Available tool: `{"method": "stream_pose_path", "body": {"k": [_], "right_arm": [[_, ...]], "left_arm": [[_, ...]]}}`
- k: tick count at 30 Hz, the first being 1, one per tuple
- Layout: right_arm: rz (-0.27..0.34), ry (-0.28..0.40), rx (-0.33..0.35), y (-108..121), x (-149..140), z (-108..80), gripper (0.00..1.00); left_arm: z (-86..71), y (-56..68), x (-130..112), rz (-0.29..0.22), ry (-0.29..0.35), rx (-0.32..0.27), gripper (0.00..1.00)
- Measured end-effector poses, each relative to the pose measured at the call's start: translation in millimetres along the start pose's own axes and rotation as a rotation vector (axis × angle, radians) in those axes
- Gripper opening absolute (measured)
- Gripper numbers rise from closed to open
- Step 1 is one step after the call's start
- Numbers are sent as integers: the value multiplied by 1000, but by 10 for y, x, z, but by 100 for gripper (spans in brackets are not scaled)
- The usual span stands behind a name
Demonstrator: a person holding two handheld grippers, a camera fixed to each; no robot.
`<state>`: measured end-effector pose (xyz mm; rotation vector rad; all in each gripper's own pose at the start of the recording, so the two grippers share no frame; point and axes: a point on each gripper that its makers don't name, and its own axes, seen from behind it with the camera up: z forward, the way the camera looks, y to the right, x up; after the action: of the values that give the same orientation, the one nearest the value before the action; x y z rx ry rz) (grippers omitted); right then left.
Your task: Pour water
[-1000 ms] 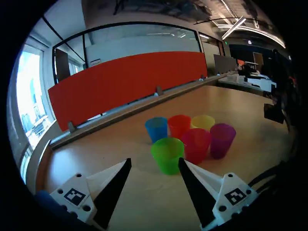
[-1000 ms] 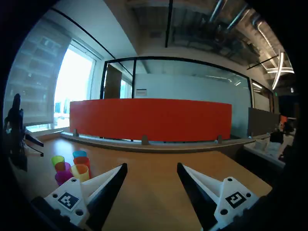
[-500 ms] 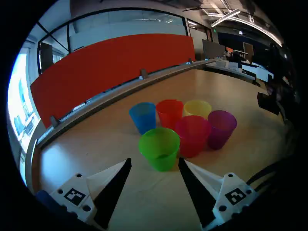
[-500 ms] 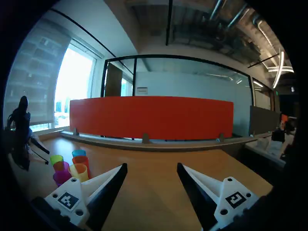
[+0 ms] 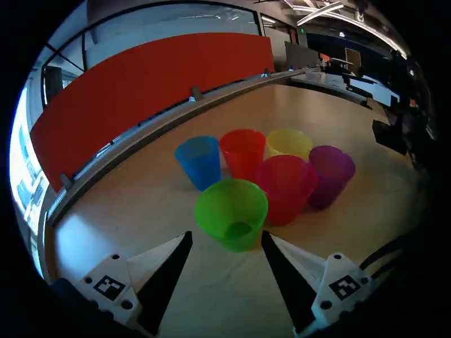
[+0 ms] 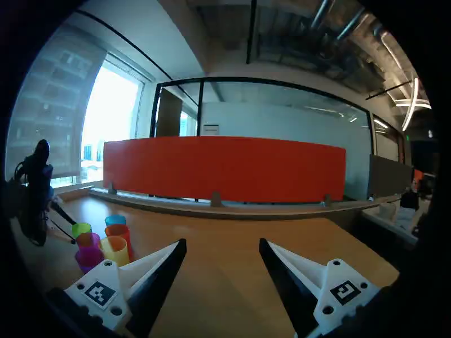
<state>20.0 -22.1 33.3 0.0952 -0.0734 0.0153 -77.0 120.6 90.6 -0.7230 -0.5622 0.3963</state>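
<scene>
Overlap, green cup (image 5: 231, 211) covering crimson cup (image 5: 287, 186) side

Daylight from the window (image 6: 110, 132) blows out at the left of the right gripper view; ceiling strip lights (image 6: 413, 101) add little. Left gripper view dims toward its right edge, with soft shadows under the cups (image 5: 284, 186) on the table (image 5: 141, 208). Heavy fisheye bowing on the red partition (image 5: 141, 90). Focus sharp, no motion blur.
</scene>
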Motion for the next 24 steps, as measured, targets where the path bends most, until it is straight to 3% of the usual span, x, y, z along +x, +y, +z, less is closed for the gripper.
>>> {"method": "stream_pose_path", "body": {"k": [11,24], "right_arm": [[0,-6,8,-22,-36,60,100],[4,-13,8,-3,-75,74,100]], "left_arm": [[122,48,54,-8,-11,-58,90],[226,72,75,2,-9,-71,91]]}}
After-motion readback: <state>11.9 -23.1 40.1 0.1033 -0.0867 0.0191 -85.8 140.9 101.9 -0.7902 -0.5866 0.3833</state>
